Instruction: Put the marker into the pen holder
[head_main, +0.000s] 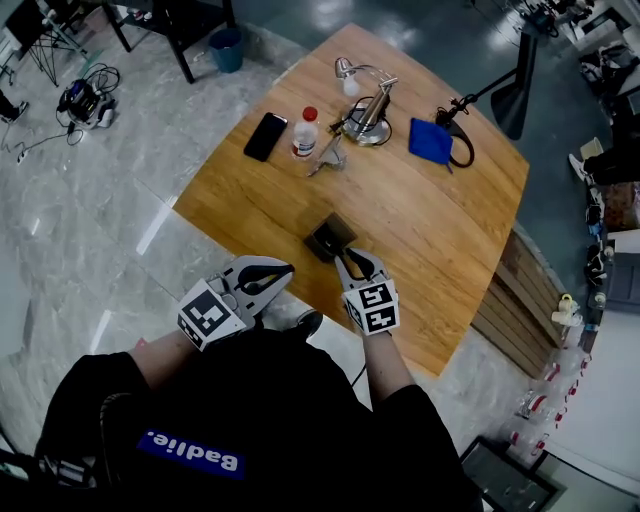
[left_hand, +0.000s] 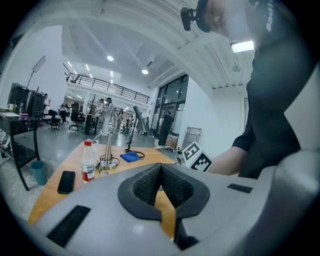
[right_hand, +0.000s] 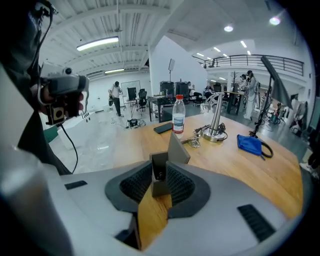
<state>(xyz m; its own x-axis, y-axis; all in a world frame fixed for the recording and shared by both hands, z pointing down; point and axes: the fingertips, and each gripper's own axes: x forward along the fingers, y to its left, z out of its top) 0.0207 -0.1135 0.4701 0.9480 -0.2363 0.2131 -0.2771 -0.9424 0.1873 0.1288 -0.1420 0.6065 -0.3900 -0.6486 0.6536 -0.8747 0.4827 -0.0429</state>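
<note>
The pen holder (head_main: 328, 238), a small dark square box, stands near the front edge of the wooden table (head_main: 440, 240). My right gripper (head_main: 357, 263) is right beside it on the near side. In the right gripper view the jaws (right_hand: 159, 169) are shut on a short dark marker (right_hand: 159, 173), seen end-on, with the grey pen holder (right_hand: 177, 149) straight ahead of the tips. My left gripper (head_main: 283, 271) hangs off the table's near edge, left of the holder. Its pads meet in the left gripper view (left_hand: 161, 171), with nothing between them.
At the far side of the table lie a black phone (head_main: 265, 136), a red-capped bottle (head_main: 305, 132), a metal desk lamp (head_main: 368, 112) with cables and a blue cloth (head_main: 431, 140). A blue bin (head_main: 226, 48) stands on the floor beyond.
</note>
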